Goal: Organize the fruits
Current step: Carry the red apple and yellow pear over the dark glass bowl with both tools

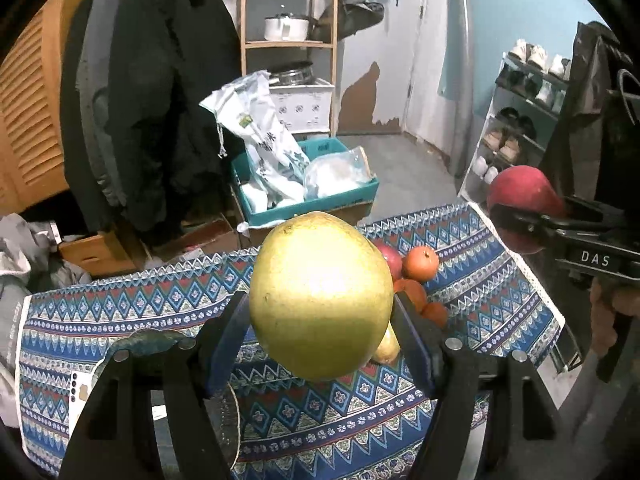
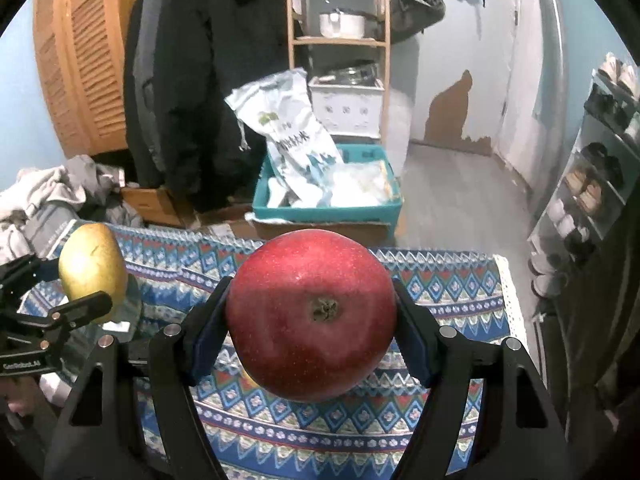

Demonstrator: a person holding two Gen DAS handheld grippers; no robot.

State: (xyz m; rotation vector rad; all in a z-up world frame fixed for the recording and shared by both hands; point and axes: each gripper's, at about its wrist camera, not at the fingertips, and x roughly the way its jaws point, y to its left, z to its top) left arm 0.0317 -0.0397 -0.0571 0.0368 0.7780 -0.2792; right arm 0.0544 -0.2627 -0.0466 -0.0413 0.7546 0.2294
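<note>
My left gripper (image 1: 320, 316) is shut on a large yellow-green pear (image 1: 320, 296), held above the patterned tablecloth (image 1: 120, 312). My right gripper (image 2: 312, 320) is shut on a red apple (image 2: 312, 312), lifted over the same cloth (image 2: 440, 300). In the left wrist view the apple (image 1: 520, 192) and right gripper show at the right edge. In the right wrist view the pear (image 2: 92, 268) and left gripper show at the left. Behind the pear on the cloth lie oranges (image 1: 420, 264), another red apple (image 1: 392, 258) and a second pear (image 1: 386, 348), partly hidden.
A teal crate (image 1: 312, 200) with plastic bags stands on a cardboard box beyond the table's far edge. Dark coats (image 1: 160, 100) hang at the left, a wooden shelf (image 1: 288, 44) with a pot stands behind, and a shoe rack (image 1: 520, 120) is at the right. A glass bowl (image 2: 100, 336) sits left.
</note>
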